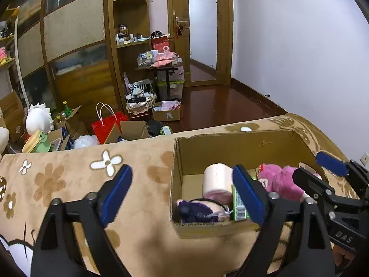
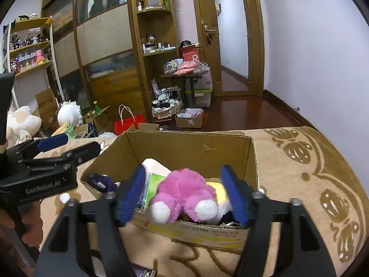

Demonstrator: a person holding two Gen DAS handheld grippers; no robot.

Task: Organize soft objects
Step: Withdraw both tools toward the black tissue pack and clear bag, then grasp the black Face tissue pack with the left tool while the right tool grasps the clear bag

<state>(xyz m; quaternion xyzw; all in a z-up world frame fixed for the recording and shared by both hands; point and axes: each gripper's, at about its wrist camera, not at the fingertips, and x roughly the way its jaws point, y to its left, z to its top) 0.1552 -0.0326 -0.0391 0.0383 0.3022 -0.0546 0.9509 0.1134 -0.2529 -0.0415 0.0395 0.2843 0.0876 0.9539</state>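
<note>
pink plush [image 2: 184,194] | in box [image 2: 253,159] | feet toward right tongs [image 2: 184,198], open

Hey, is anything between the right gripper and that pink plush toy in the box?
Nothing visible. The right hand-held gripper is open, its fingers flanking the pink plush toy, which lies on top inside the cardboard box.

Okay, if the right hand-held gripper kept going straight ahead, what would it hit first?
Most likely the fluffy pink plush toy lying in the open cardboard box; it sits between the open right hand-held gripper, though depth is unclear.
</note>
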